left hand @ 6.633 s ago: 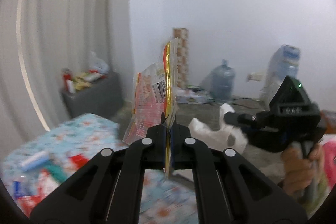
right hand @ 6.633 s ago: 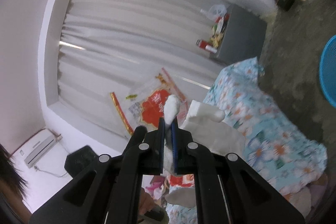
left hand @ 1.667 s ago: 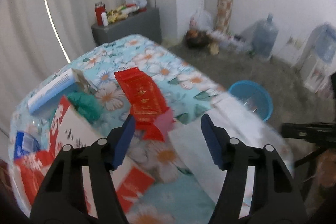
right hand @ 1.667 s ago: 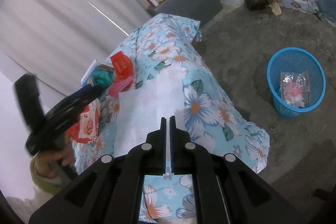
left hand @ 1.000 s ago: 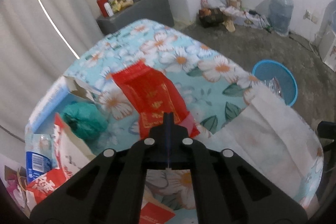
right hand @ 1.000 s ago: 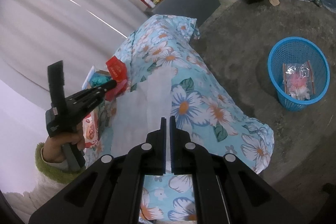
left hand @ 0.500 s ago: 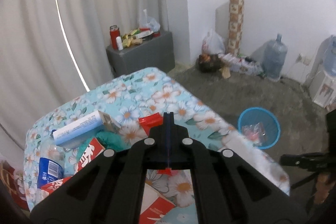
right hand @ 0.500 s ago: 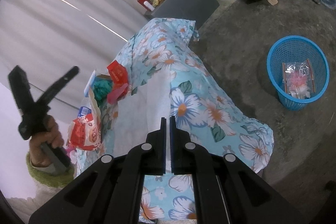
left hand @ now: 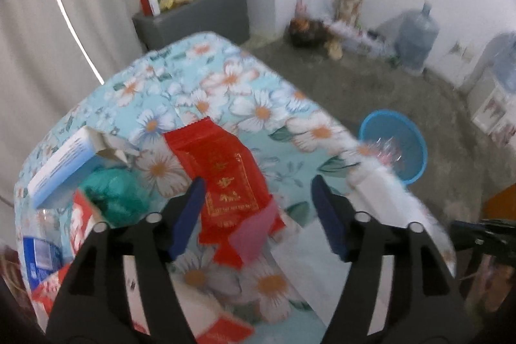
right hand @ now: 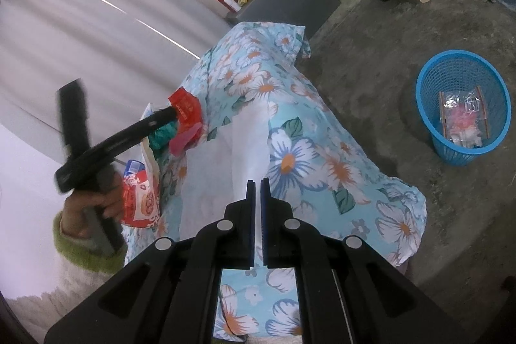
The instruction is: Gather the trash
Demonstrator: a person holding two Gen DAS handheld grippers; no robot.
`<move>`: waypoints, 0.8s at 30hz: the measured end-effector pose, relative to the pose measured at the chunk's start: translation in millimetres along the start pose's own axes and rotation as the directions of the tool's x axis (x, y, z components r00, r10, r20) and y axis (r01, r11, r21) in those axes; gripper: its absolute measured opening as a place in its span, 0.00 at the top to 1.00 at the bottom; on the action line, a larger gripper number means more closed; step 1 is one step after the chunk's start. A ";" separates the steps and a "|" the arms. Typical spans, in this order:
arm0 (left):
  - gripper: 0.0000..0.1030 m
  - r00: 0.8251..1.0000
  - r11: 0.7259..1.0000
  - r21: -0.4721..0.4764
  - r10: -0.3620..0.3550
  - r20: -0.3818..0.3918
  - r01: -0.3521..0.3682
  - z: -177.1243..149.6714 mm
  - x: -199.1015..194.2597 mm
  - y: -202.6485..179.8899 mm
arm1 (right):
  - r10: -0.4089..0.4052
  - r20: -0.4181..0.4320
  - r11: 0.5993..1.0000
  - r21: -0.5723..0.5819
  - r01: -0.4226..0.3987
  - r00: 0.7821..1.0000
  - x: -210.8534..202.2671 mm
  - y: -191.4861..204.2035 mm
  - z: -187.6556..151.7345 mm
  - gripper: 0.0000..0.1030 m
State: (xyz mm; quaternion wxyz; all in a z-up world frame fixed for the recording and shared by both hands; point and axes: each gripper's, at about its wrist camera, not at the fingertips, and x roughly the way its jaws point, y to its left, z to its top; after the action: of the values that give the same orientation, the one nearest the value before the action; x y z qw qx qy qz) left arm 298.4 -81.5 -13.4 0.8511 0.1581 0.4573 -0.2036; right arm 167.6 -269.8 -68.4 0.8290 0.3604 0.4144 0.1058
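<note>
A red packet (left hand: 222, 176) with gold print lies on the floral tablecloth (left hand: 232, 79), a pink scrap (left hand: 254, 234) at its near end. My left gripper (left hand: 258, 186) hovers just over it. Its jaws are opening and straddle the packet without pressing on it. In the right wrist view the left gripper (right hand: 171, 113) points at the red packet (right hand: 185, 108). My right gripper (right hand: 256, 186) is shut on the edge of a white bag (right hand: 248, 144) spread over the table's side. A blue basket (right hand: 425, 105) on the floor holds a clear wrapper (right hand: 461, 115).
More litter sits at the table's left: a green crumpled wad (left hand: 113, 192), a white-and-blue box (left hand: 61, 166) and a red-and-white snack bag (right hand: 138, 202). A grey cabinet (left hand: 193, 18) stands behind the table. A water jug (left hand: 416, 41) stands by the far wall.
My left gripper has come down close over the red packet, and its jaws have gone from shut to wide apart. The right gripper has kept still on the white bag.
</note>
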 end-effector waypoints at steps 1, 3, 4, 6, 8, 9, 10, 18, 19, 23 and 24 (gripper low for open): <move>0.37 1.000 1.000 0.019 0.012 -0.023 -0.011 1.4 8.3 -1.7 | 0.000 0.001 1.000 0.002 0.000 1.000 -0.1 -0.5 0.2 0.97; 0.37 0.995 0.996 0.083 0.046 -0.090 -0.038 1.9 30.0 -7.8 | 0.001 0.003 1.000 0.006 -0.001 1.000 -0.4 -1.7 0.6 0.97; 0.37 0.992 0.993 0.107 0.055 -0.113 -0.043 0.3 36.3 -11.7 | 0.002 0.005 1.000 0.009 -0.002 1.000 -0.8 -2.5 1.0 0.97; 0.37 0.987 0.984 0.168 0.087 -0.138 -0.063 -5.1 47.4 -17.8 | 0.003 0.008 1.000 0.012 -0.003 1.000 -1.8 -3.8 1.5 0.97; 0.38 0.987 0.979 0.191 0.097 -0.124 -0.072 -7.9 47.5 -19.4 | 0.006 0.008 1.000 0.018 -0.006 1.000 -1.5 -5.8 1.7 0.97; 0.41 0.987 0.981 0.183 0.094 -0.127 -0.070 -8.0 46.7 -17.8 | 0.012 0.007 1.000 0.024 -0.012 1.000 -1.0 -7.2 1.8 0.97; 0.53 0.988 0.983 0.170 0.093 -0.125 -0.071 -7.4 45.5 -15.4 | 0.020 0.005 0.999 0.030 -0.020 1.000 -0.5 -8.5 1.9 0.97; 0.87 0.992 0.989 0.143 0.056 -0.111 -0.040 -5.7 37.8 -13.0 | 0.055 -0.015 0.998 0.037 -0.055 0.998 3.1 -8.4 2.6 0.70; 0.90 0.993 0.988 0.148 0.058 -0.105 -0.042 -5.8 36.3 -14.5 | 0.042 -0.019 0.999 0.029 -0.042 0.999 5.4 -6.6 2.8 0.61; 0.96 0.995 0.986 0.163 0.057 -0.084 -0.043 -6.8 32.6 -18.3 | 0.013 -0.049 1.000 0.005 -0.013 0.999 19.1 -2.3 2.0 0.61; 0.96 0.995 0.986 0.164 0.056 -0.079 -0.043 -6.9 31.4 -18.7 | -0.015 -0.054 1.000 -0.011 0.014 0.998 24.1 0.7 1.1 0.61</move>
State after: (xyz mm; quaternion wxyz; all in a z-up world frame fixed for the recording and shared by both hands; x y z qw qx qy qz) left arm 300.0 -100.9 -45.1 0.8204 0.2465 0.4703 -0.2121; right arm 183.8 -258.4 -82.3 0.8200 0.3502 0.4388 0.1117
